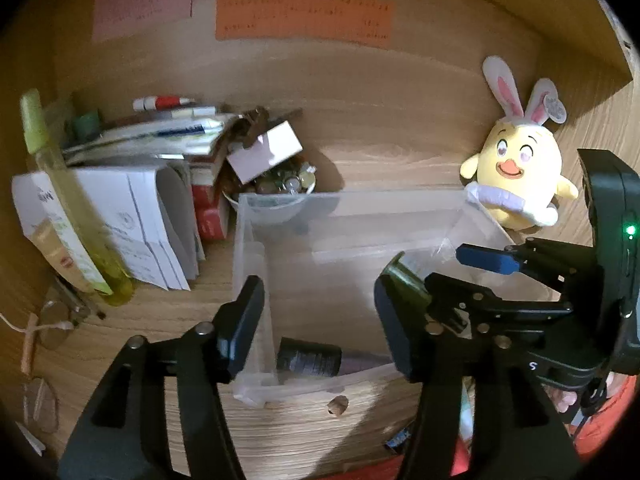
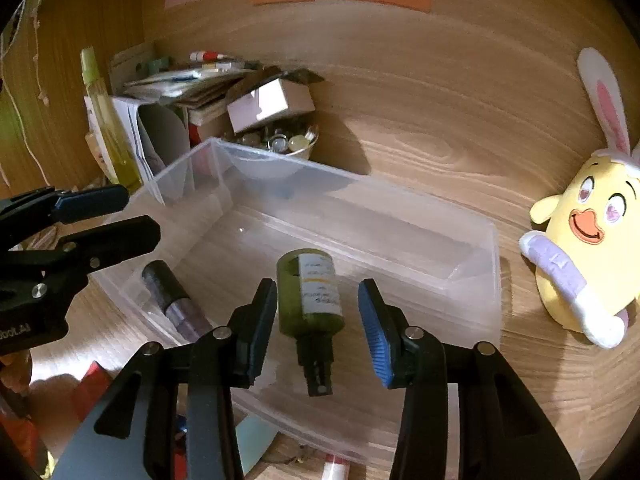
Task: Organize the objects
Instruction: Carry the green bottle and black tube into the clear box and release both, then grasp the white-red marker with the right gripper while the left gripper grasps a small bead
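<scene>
A clear plastic box point(image 2: 472, 280) stands on the wooden desk, and its rim point(image 1: 248, 216) also shows in the left wrist view. A dark tube point(image 2: 172, 296) lies in the box's near left corner, the same tube point(image 1: 308, 358) that appears below my left gripper point(image 1: 320, 324). That gripper is open and holds nothing. An olive-green spray bottle point(image 2: 312, 292) with a white label sits between the fingers of my right gripper point(image 2: 318, 316), nozzle towards the camera. A gap shows beside the blue right pad point(image 2: 374, 336), so the pads do not press it. The left gripper point(image 2: 140, 214) hovers over the box's left end.
A yellow plush chick with bunny ears point(image 2: 584, 248) sits right of the box. Behind the box's left end are a bowl of small items point(image 1: 280, 184), a pile of books and papers point(image 1: 152, 168) and a tall yellow-green bottle point(image 1: 72, 208). Coloured notes point(image 1: 300, 16) hang on the back wall.
</scene>
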Demonstrator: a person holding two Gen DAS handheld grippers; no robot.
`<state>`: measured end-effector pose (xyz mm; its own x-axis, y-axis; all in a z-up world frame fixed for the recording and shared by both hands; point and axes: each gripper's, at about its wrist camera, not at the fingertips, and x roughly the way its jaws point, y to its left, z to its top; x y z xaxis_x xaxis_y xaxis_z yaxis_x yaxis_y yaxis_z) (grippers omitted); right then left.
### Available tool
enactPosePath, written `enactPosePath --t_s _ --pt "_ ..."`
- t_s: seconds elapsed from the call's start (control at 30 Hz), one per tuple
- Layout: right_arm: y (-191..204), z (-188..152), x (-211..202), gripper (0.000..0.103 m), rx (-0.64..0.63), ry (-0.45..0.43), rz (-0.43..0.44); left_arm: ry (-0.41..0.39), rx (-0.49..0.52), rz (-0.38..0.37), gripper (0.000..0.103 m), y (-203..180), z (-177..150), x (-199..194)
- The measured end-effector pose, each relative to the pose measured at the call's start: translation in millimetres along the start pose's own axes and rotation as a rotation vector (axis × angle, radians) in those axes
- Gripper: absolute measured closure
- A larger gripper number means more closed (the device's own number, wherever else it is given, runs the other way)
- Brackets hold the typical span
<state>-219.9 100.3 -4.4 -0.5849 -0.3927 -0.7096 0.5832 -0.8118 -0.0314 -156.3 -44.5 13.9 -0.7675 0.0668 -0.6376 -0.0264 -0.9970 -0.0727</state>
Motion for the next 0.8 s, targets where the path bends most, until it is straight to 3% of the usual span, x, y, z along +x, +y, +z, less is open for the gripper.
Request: enactPosePath --t_s 0.1,0.27,0.47,0.8 --pt "-2.3 1.7 -12.2 0.051 0.01 -0.029 0.0 -0.021 0.004 0.008 0.037 -0.5 2.4 -10.2" --pt "-6.1 3.8 -39.1 0.043 0.021 -0.086 0.001 -0.049 0.017 0.03 0.024 -3.5 1.0 -28.0" --pt "-9.2 -2.8 -64.7 0.036 0.028 -0.126 -0.005 -0.06 0.035 0.037 0.015 -6.9 -7.0 -44.2" --pt "-15.0 -26.6 -86.8 0.035 0.06 -0.133 0.0 -0.018 0.022 0.044 0.014 -2.6 -26.9 -51.0"
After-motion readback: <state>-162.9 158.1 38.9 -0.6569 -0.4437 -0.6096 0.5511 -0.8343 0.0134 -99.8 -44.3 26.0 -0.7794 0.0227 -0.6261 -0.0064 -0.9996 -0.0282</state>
